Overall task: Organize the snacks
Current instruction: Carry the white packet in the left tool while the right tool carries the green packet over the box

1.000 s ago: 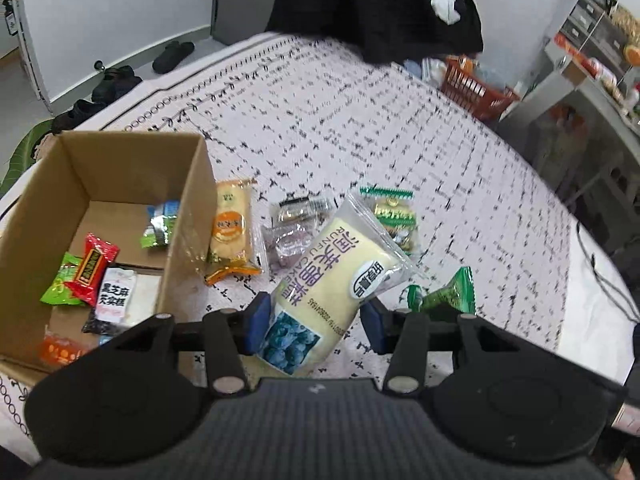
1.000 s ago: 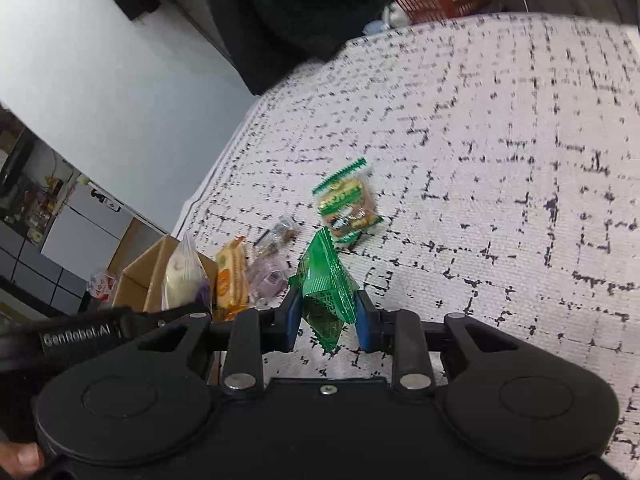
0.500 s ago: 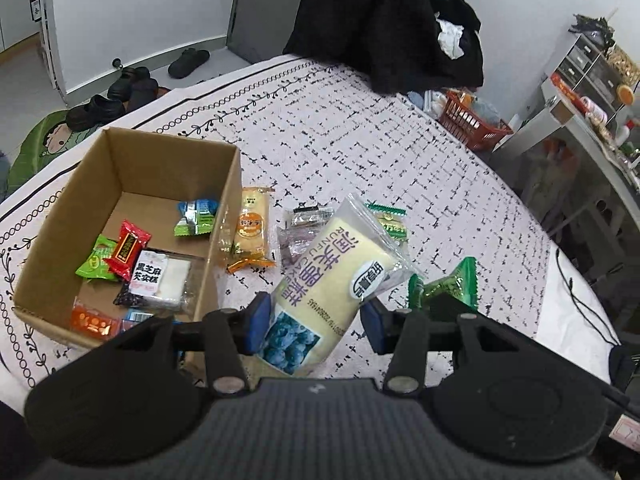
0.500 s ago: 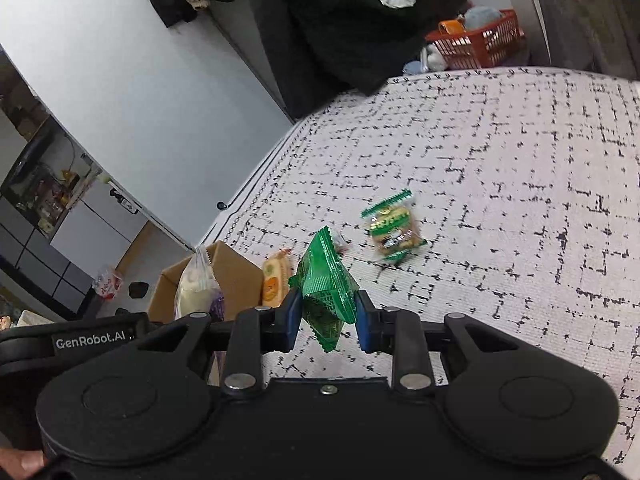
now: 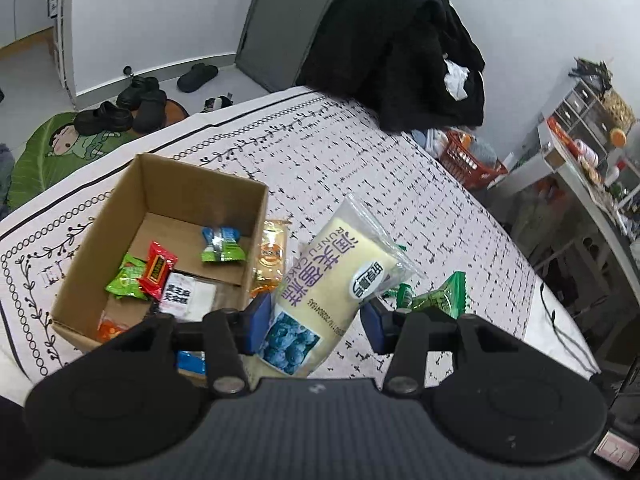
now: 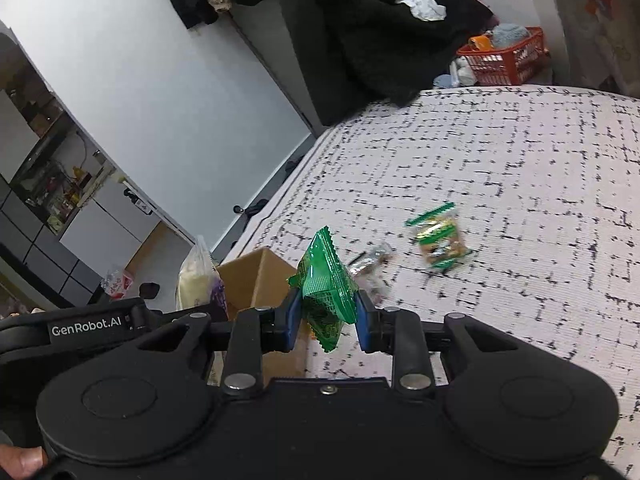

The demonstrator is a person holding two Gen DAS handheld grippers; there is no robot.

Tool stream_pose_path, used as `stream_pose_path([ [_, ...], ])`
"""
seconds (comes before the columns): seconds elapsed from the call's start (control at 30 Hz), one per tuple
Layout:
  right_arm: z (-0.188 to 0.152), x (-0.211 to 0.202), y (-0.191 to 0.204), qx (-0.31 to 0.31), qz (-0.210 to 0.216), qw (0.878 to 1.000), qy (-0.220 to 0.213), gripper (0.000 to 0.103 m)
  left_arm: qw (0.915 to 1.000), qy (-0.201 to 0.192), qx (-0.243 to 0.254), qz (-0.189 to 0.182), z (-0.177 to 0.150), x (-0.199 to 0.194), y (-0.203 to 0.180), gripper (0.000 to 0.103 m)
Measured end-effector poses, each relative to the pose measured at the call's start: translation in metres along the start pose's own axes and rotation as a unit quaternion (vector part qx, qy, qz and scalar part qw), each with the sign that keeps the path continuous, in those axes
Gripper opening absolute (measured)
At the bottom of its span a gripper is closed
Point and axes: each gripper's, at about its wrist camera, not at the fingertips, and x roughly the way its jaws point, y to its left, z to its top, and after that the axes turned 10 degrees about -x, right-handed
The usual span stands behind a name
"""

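Note:
My left gripper point(image 5: 316, 322) is shut on a long pale cake packet point(image 5: 328, 280) with purple writing, held in the air just right of the cardboard box point(image 5: 248, 216). The box holds several small snack packs, among them a red one point(image 5: 158, 270). My right gripper point(image 6: 326, 322) is shut on a green snack packet point(image 6: 326, 284), held above the table near the box point(image 6: 256, 276). That green packet also shows in the left wrist view point(image 5: 440, 300). An orange packet point(image 5: 272, 252) lies against the box's right wall.
On the patterned tablecloth point(image 6: 500, 168) lie a green-striped snack pack point(image 6: 438, 236) and a clear wrapper point(image 6: 370, 258). A black coat point(image 5: 400, 52) hangs over the far table edge. A red basket point(image 5: 468, 160) and shelves stand beyond the table, shoes on the floor to the left.
Both grippers have risen with their packets still held. The left wrist view now looks down into more of the box; the right gripper has moved toward the box.

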Motion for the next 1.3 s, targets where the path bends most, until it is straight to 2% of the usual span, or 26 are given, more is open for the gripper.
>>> stream_pose_path([
  [0.7, 0.017, 0.033, 0.074, -0.028, 0.019, 0.999, 0.007, 0.028, 0.9964, -0.024, -0.079, 0.018, 0.056, -0.016, 0.084, 0.048],
  [0.97, 0.019, 0.054, 0.094, -0.036, 0.025, 0.999, 0.017, 0.028, 0.9945, -0.014, -0.100, 0.028, 0.073, -0.004, 0.110, 0.048],
  [1.3, 0.021, 0.081, 0.104, -0.038, 0.023, 0.998, 0.036, 0.028, 0.9924, 0.000, -0.118, 0.035, 0.087, 0.022, 0.124, 0.049],
])
